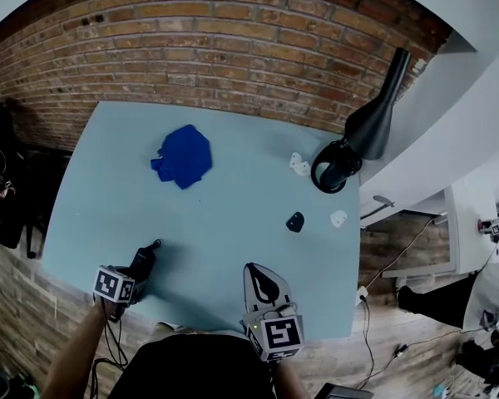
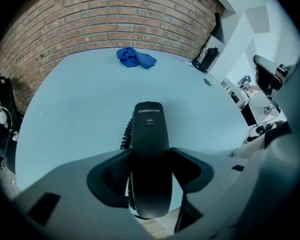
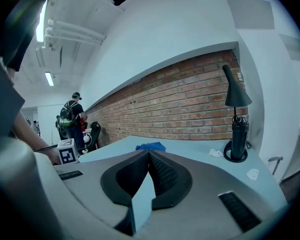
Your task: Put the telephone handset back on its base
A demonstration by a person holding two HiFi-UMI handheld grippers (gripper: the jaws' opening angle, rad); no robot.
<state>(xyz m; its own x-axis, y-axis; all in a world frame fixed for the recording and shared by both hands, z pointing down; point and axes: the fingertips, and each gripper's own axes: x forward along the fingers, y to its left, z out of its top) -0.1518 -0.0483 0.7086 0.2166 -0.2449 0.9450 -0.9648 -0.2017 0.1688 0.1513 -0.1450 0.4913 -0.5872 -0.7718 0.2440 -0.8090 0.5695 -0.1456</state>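
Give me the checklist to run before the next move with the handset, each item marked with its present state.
1. Left tool clamped on the handset: ok.
2. Coiled cord free of snags: cannot tell, most of it is hidden.
3. Base in sight: not ok, no view shows it.
4. Right tool shut and empty: ok.
5. Blue cloth and lamp well away from the handset: ok.

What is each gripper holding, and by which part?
Left gripper grips the black telephone handset around its middle; right gripper is shut and empty.
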